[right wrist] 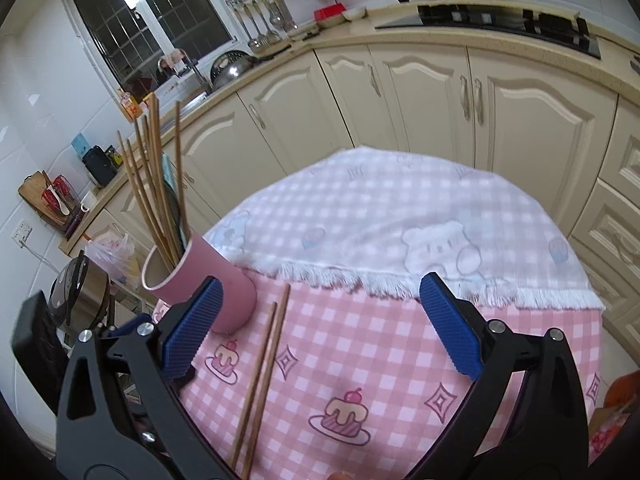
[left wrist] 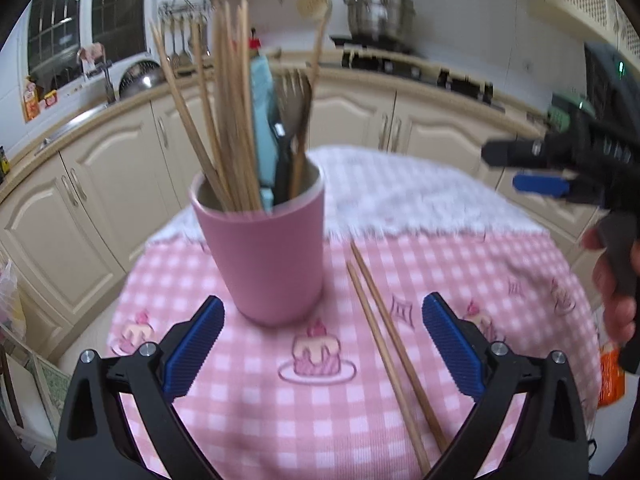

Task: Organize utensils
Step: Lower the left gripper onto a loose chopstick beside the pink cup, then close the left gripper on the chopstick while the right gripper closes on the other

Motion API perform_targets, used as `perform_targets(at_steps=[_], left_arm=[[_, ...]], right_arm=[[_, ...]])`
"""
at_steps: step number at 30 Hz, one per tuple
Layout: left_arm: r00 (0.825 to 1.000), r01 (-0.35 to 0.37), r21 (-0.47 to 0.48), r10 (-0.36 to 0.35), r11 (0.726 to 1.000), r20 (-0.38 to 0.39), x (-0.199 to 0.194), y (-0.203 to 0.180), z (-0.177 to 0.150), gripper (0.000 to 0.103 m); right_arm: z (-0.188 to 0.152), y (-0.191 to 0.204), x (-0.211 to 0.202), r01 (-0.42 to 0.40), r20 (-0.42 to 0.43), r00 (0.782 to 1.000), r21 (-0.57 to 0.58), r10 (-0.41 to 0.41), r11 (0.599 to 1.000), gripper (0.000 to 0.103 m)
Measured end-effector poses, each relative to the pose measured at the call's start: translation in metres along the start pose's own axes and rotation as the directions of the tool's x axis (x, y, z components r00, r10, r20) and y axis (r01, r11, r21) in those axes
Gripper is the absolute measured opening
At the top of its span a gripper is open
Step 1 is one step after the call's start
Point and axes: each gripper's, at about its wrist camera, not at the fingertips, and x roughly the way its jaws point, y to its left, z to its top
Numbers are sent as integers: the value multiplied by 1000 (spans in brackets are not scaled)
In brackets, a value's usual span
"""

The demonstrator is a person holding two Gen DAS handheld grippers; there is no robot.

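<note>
A cream-cabinet kitchen frames a small round table draped in a pink checked tablecloth (left wrist: pixel 256 408) printed with cakes, a white fringed cloth (right wrist: pixel 384 216) lying over its far half. Two wooden chopsticks (left wrist: pixel 384 344) lie side by side on the pink checks, just right of a pink cup (left wrist: pixel 262 248) already crowded with chopsticks, a wooden fork (left wrist: pixel 298 92) and a light-blue utensil. The left gripper (left wrist: pixel 322 344) hangs low before cup and pair, fingers spread wide and empty; the right gripper (right wrist: pixel 316 328) hovers above the table, likewise spread and holding nothing. The risks appear plain: thin sticks lying flat on soft cloth could slip or split apart in a pinch, and a finger nudging the top-heavy cup could tip it over.
</note>
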Motion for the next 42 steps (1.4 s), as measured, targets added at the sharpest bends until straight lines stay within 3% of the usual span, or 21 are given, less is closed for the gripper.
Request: perform_targets(at_steps=[12,22,25,27,30,37,40,42], left_arm=[[986,-27,17,30,999,-162,38,-3,-20,97],[972,-22,22,26,1000,-232,54,-9,-27,96],[974,-3,51,15,999,-228,55,-17,-28,79],[974,17,72,0,997,-225,53,-23,-27,53],[973,44,88,-23,995,-230,52,-25,-25,33],[975,43,83,-24,996,-221,49,-6,-28,30],[975,44,70,-27,997,-219,48,4,-27,30],[976,37,72,-21,997,-217,47,7,-26,30]], right_arm=[[-11,1,17,18,-83,996,-17,-19,1000,97],[-32,4,38,48,-200,978,-63,-60,997,97],[-37,4,42,55,-220,973,-74,-70,996,97],[-40,7,45,60,-235,969,-87,-79,994,97],[-45,13,52,63,-259,962,-111,-90,992,97],[-60,40,74,62,-308,944,-193,-121,979,96],[-65,53,86,51,-328,936,-223,-124,973,79],[-68,61,93,67,-323,934,-263,-154,962,75]])
